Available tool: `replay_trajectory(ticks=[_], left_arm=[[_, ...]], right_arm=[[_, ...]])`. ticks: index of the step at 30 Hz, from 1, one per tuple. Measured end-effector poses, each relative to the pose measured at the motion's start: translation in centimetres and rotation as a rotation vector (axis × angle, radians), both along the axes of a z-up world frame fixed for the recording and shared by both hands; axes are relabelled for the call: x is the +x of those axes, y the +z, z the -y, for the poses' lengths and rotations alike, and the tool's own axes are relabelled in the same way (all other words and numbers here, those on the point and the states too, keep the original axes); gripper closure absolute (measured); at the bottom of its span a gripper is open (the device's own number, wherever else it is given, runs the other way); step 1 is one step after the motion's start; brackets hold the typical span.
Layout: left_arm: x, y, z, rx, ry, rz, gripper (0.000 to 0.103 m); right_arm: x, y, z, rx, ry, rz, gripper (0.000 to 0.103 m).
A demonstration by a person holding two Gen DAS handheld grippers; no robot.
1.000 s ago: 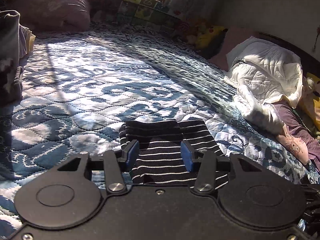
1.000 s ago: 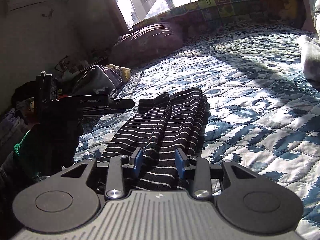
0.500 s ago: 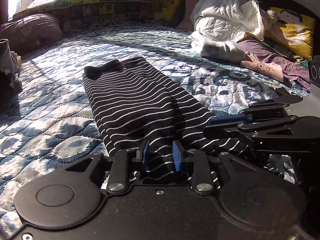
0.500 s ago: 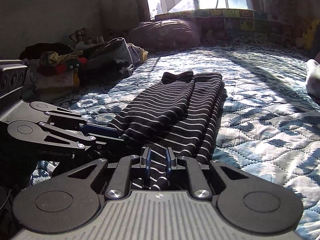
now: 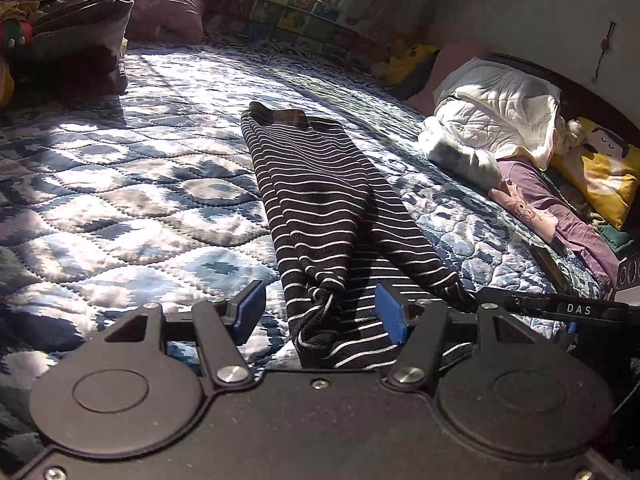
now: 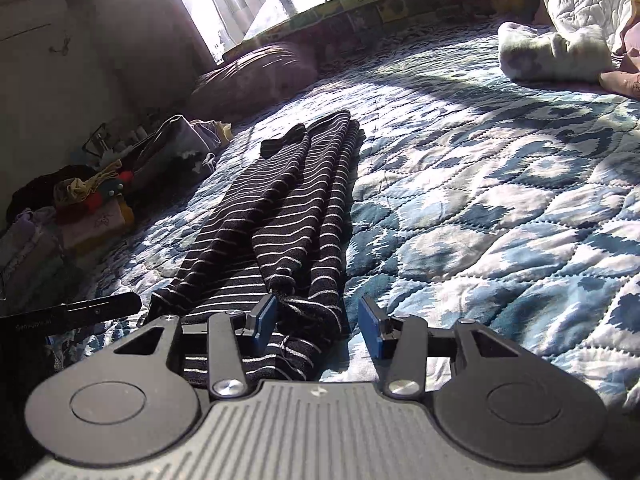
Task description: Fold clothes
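The striped top [image 5: 320,200] lies lengthwise on the quilt [image 5: 120,200], already folded into a long narrow strip, its far end toward the window and its near end just under both grippers. It looks like a thin knit: light, limp and not slippery, so it should drape and bunch rather than hold a crease by itself (the near hem is already puckered into small gathers). My judgement is that the best hold is at the two near corners, pinching through all the layers at once, so the strip can be carried over toward its far end without the layers sliding apart.

The left gripper [image 5: 320,312] has its blue pads wide apart, straddling the near end of the top; the bunched hem sits between them, with nothing clamped. The right gripper [image 6: 316,320] is likewise spread: its left pad touches or sits just beside the gathered edge of the cloth, while its right pad hangs over bare quilt. Neither holds anything.

Farther out, a white duvet [image 5: 500,112] and a yellow cushion [image 5: 600,168] lie at the right, and a pile of clothes [image 6: 80,208] sits at the left edge of the bed.
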State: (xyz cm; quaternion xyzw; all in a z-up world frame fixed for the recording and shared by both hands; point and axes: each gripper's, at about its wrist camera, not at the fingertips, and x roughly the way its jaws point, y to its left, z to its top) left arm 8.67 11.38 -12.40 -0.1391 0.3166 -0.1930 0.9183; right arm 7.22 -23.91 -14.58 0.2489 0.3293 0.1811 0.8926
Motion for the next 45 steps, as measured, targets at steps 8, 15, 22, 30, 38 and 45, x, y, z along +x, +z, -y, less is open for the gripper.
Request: replay_trajectory(ticks=[8, 15, 22, 30, 38, 45], left_arm=[[0.6, -3.6, -3.6, -0.515, 0.175, -0.295, 0.038], [2.2, -4.1, -2.7, -0.618, 0.282, -0.335, 0.039], [2.8, -4.8, -2.5, -0.569, 0.310, -0.372, 0.070], [2.8, -5.1, -2.3, -0.556, 0.319, -0.377, 0.083], [2.7, -5.4, -2.1, -0.553, 0.298, -0.355, 0.082], [-0.6, -1.2, -3.0, -0.345, 0.156, -0.137, 0.041]], right_arm=[[0.3, -2.4, 1.5, 0.368, -0.050, -0.106, 0.034], [3.0, -2.4, -0.3, 0.360, -0.054, -0.117, 0.028], [3.7, -3.4, -0.1, 0.359, -0.074, -0.122, 0.058], [3.8, -4.4, -0.3, 0.367, -0.082, -0.123, 0.083], [3.4, -3.7, -0.6, 0.291, -0.059, -0.069, 0.085], [-0.7, 1.3, -0.7, -0.054, 0.020, 0.152, 0.059]])
